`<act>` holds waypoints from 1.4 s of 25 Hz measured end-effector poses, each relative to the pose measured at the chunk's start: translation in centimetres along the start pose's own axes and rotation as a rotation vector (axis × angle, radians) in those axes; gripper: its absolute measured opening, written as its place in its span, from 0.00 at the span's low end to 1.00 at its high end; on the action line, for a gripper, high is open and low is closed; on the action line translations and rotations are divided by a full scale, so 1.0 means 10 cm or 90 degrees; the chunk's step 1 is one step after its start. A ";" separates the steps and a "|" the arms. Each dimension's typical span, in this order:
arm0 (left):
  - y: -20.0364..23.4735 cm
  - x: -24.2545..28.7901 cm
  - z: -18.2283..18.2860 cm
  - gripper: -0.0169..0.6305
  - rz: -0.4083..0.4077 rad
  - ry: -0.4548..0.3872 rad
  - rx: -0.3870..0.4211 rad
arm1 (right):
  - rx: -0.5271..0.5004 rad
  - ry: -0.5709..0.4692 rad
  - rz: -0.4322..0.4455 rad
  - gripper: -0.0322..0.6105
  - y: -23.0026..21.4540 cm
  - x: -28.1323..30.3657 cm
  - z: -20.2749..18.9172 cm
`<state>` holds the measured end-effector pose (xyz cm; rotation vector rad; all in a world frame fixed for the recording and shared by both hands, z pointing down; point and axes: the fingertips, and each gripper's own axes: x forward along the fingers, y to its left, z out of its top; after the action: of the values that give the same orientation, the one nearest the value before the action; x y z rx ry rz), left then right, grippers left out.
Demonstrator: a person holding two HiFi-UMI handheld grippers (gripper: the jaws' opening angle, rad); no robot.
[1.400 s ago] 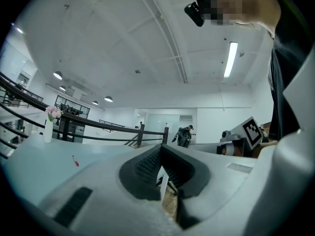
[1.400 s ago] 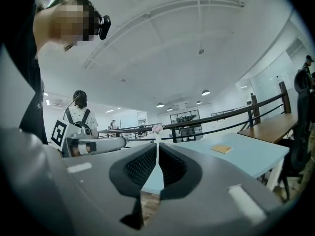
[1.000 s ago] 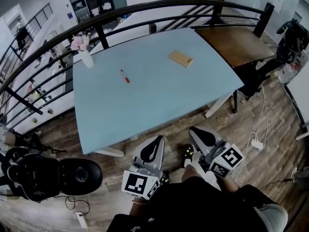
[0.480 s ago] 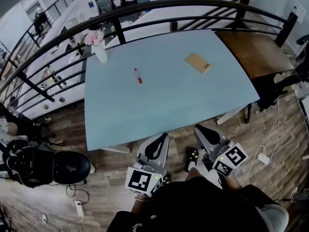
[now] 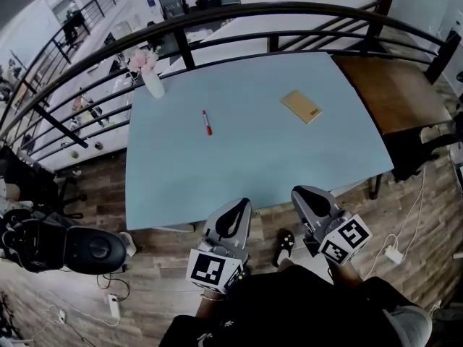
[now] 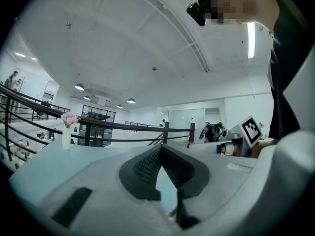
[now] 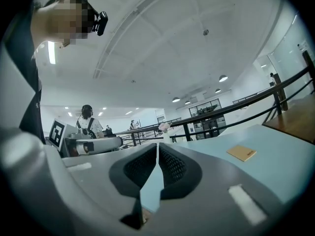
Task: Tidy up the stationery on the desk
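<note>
Pale-blue desk (image 5: 253, 165) is seen nearer than a second ago, its near edge now reached by both gripper tips in the head view. Left gripper (image 5: 237, 210) and right gripper (image 5: 307, 197) are held closed and empty. Red pen (image 5: 207, 122) is seen at 11 o'clock from the left gripper, well apart; tan notebook (image 5: 302, 106) at 12 o'clock from the right.

This looks like an open-plan office on an upper level. A pale blue rectangular desk (image 5: 239, 157) stands against a curved black metal railing (image 5: 289, 7) that overlooks a lower floor. A black padded swivel chair (image 5: 90, 248) and a white power strip (image 5: 394, 254) sit on the brown wood-plank floor (image 5: 427, 208). Round recessed ceiling lights (image 6: 79, 87) shine overhead.
</note>
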<state>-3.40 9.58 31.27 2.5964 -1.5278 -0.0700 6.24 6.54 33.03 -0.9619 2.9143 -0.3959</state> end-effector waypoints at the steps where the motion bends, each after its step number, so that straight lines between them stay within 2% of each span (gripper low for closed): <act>1: -0.01 0.08 0.00 0.02 0.004 0.000 0.001 | 0.000 0.001 0.003 0.07 -0.08 0.00 0.02; 17: -0.45 1.44 -0.07 0.02 0.028 0.017 0.022 | 0.010 0.008 0.024 0.07 -1.48 -0.24 0.29; 26: -0.62 1.90 -0.17 0.02 0.031 0.036 0.034 | 0.038 0.004 0.019 0.07 -1.97 -0.38 0.25; 35: -0.59 2.11 -0.21 0.02 0.021 0.066 0.060 | 0.041 0.010 -0.021 0.07 -2.30 -0.43 0.23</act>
<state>12.17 -5.85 33.07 2.5993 -1.5734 0.1419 23.31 -9.19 36.57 -1.0035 2.8831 -0.4983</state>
